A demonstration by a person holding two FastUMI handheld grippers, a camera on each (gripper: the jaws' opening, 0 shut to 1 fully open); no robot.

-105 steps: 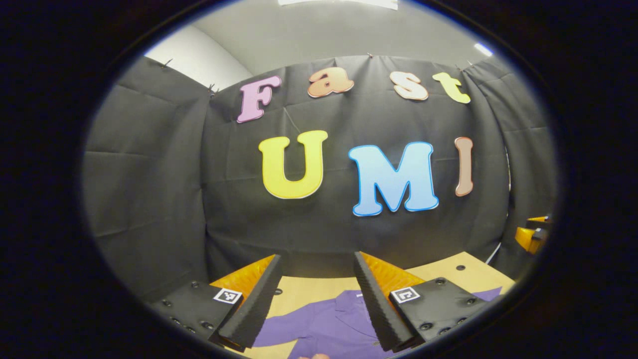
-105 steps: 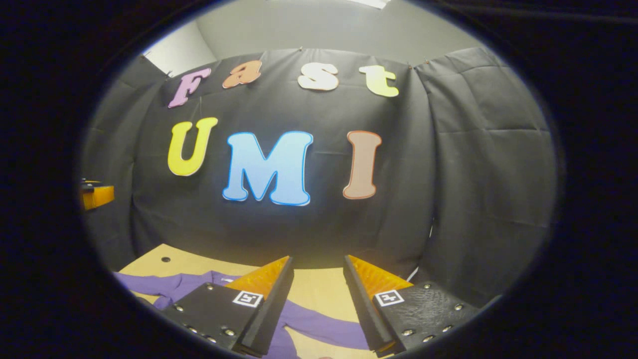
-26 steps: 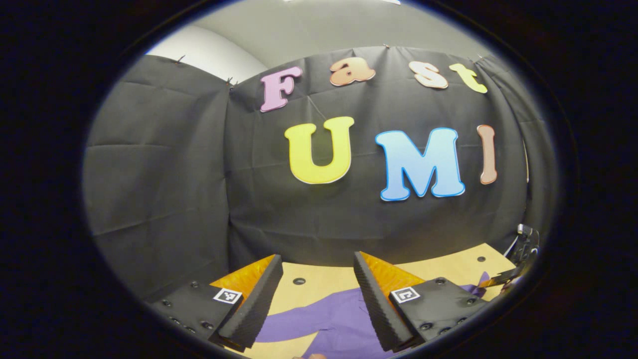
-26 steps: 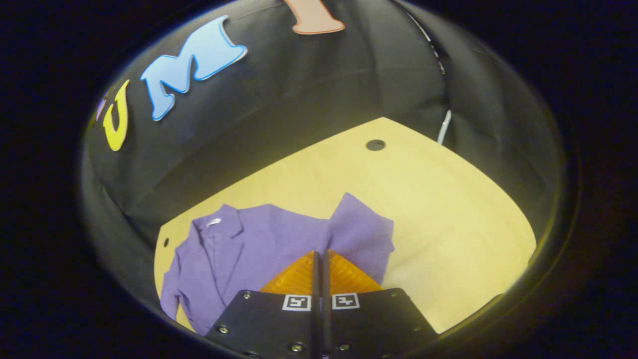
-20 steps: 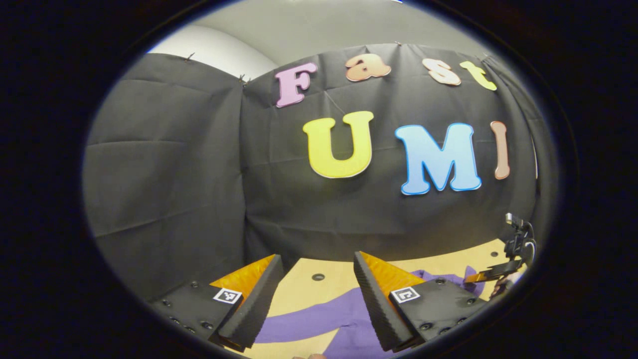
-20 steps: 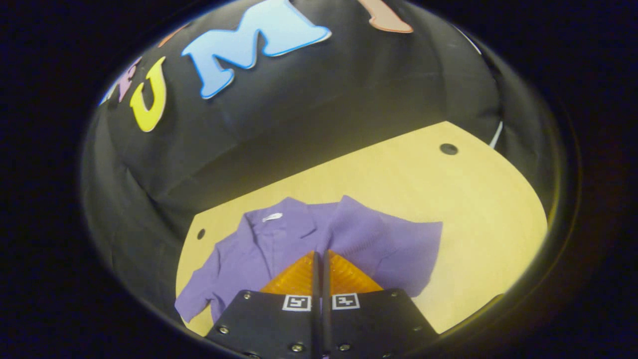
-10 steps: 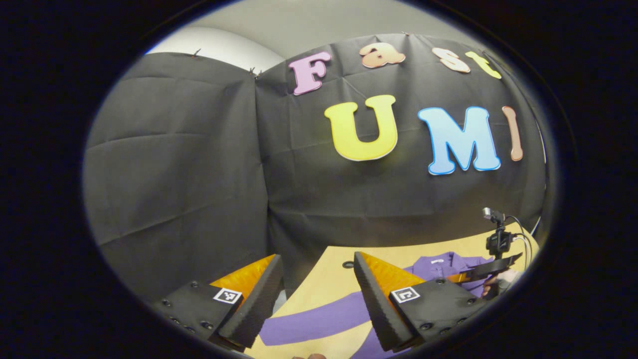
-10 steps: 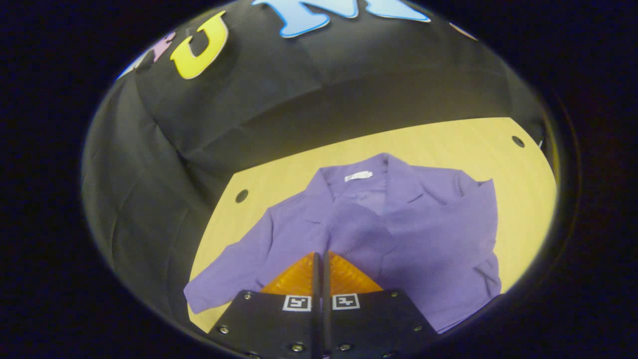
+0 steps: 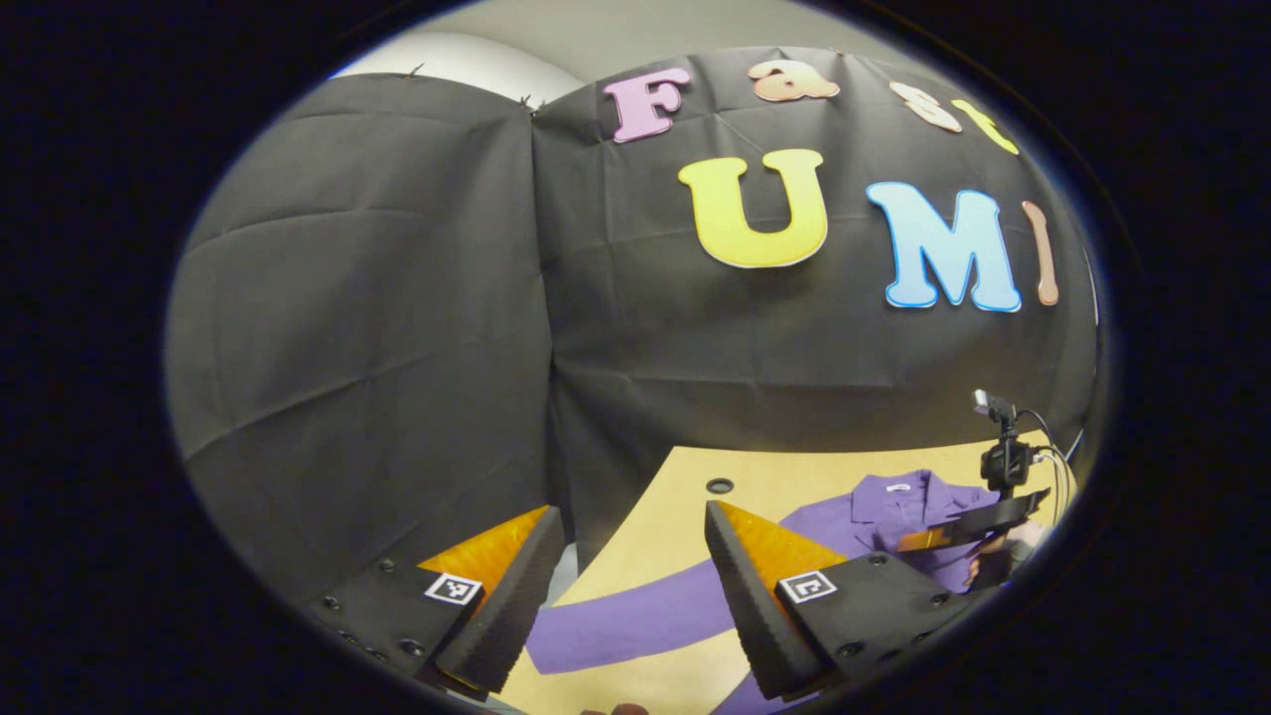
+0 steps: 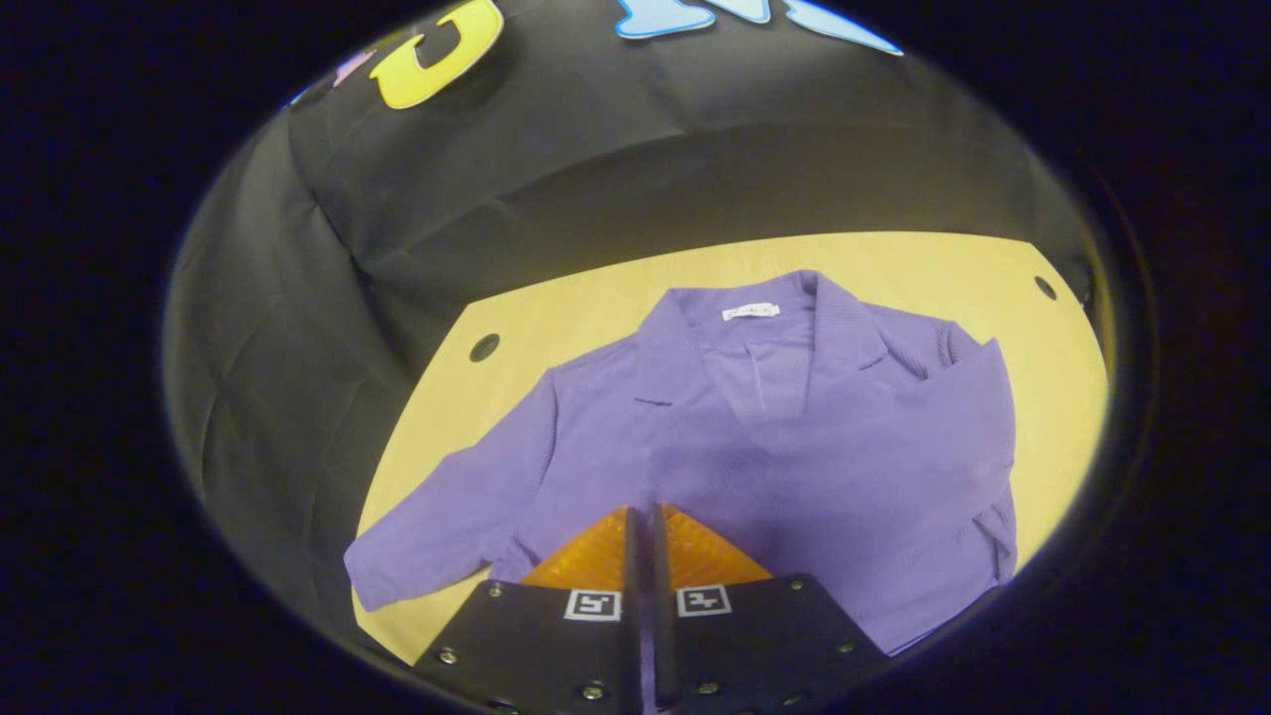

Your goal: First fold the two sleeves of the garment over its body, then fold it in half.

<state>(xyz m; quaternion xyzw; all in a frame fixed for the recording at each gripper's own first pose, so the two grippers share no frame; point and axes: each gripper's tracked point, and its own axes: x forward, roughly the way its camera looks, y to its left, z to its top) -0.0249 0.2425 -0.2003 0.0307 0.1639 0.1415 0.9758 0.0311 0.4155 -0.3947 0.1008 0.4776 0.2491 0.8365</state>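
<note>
right gripper (image 10: 642,516) pinches a sleeve end (image 10: 645,477) over the purple shirt (image 10: 794,437) on the table (image 10: 596,288), jaws nearly together. left gripper (image 9: 626,556) hangs open above the other sleeve (image 9: 635,616), which lies spread out. one sleeve looks almost folded; the second and the halving remain.

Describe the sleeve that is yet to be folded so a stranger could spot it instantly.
On the light wooden table lies a purple collared shirt. Its unfolded sleeve sticks out flat toward the table's hole, whereas the other sleeve lies over the body.
</note>
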